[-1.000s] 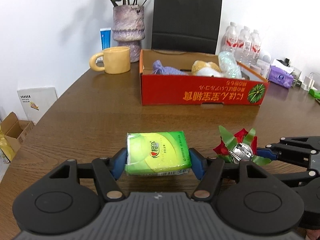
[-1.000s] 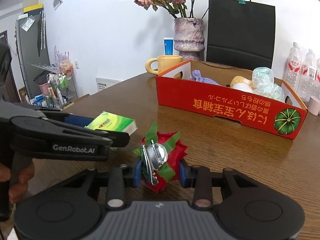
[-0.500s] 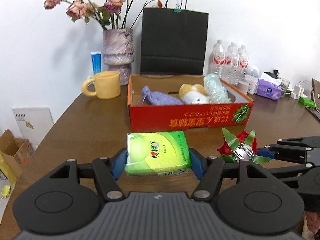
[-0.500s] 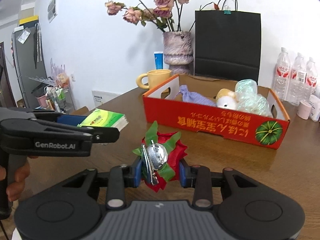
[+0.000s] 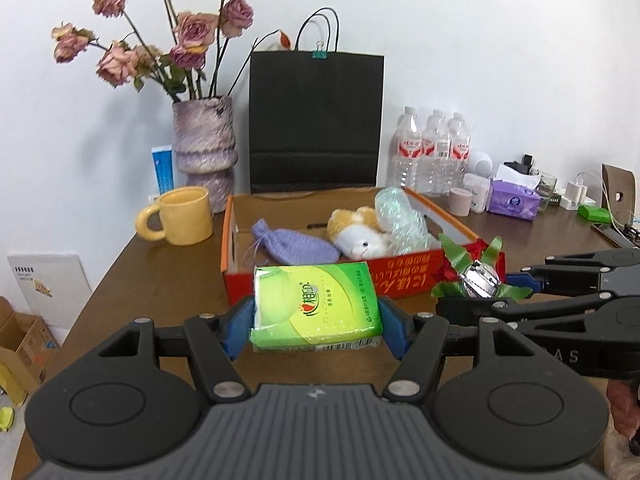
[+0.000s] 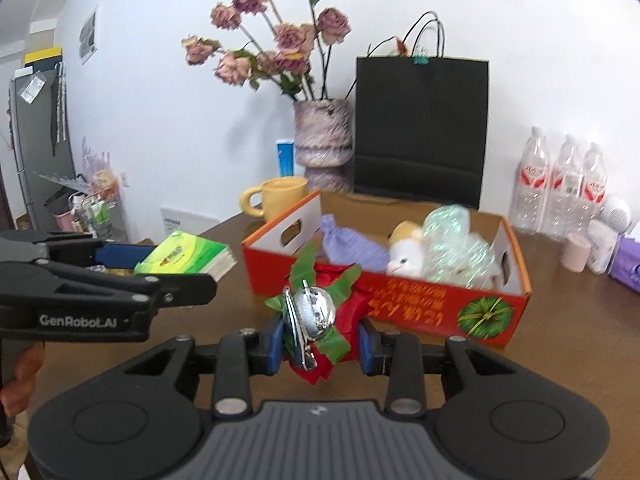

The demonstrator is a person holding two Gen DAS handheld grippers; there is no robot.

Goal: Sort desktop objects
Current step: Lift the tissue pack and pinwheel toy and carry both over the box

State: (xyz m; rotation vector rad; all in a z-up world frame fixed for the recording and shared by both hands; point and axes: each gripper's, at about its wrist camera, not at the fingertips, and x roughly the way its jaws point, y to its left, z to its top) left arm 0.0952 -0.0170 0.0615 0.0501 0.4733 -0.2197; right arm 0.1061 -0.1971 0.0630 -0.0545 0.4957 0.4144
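My left gripper (image 5: 316, 326) is shut on a green tissue pack (image 5: 314, 306), held above the table just in front of the red cardboard box (image 5: 404, 278). My right gripper (image 6: 319, 342) is shut on a red and green bow with a silver bell (image 6: 318, 312), level with the box's front wall (image 6: 400, 304). The tissue pack (image 6: 186, 256) and the left gripper show at the left of the right wrist view; the bow (image 5: 476, 276) shows at the right of the left wrist view. Inside the box lie a purple pouch (image 5: 292, 246), a plush toy (image 5: 360, 236) and crinkled plastic (image 5: 400, 216).
Behind the box stand a yellow mug (image 5: 180, 216), a vase of dried roses (image 5: 204, 148), a black paper bag (image 5: 316, 120) and water bottles (image 5: 434, 156). A purple tissue pack (image 5: 514, 198) and small items sit at the far right. A hand (image 6: 20, 372) grips the left tool.
Both grippers have risen and moved toward the red box with their objects still held; the box's inside now shows from above.
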